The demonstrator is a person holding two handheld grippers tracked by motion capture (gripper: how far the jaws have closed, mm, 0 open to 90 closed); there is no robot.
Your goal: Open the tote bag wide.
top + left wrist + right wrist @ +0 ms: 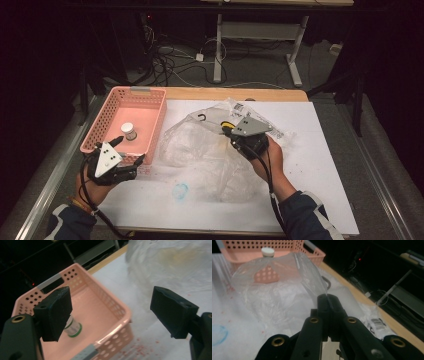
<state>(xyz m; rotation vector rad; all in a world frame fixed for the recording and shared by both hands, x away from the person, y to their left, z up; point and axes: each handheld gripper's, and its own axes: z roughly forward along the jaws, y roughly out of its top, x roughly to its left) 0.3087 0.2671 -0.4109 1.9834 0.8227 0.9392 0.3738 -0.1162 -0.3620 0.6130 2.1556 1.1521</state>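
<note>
Two grippers work around one landmark — the pink basket at the left side of the surface. The clear plastic bag lies crumpled just right of the basket, its near edge touching or almost touching the basket's right wall. The right gripper has its jaws pressed together on a fold of the bag's film; in the right gripper view that pinched flap rises from the jaw tips and stretches toward the basket, which sits straight ahead of the jaws. A yellow item shows through the film beside the jaw tips; what it is cannot be told.

The left gripper hovers at the basket's near right corner, jaws spread wide with nothing between them. Inside the basket stands a small white-capped bottle, upright, near the middle of the floor.

From the left gripper, the bag lies to the right, away from the basket — so I judge this free gripper is the nearer one to reach across into the bag while the right one holds the film taut.
</note>
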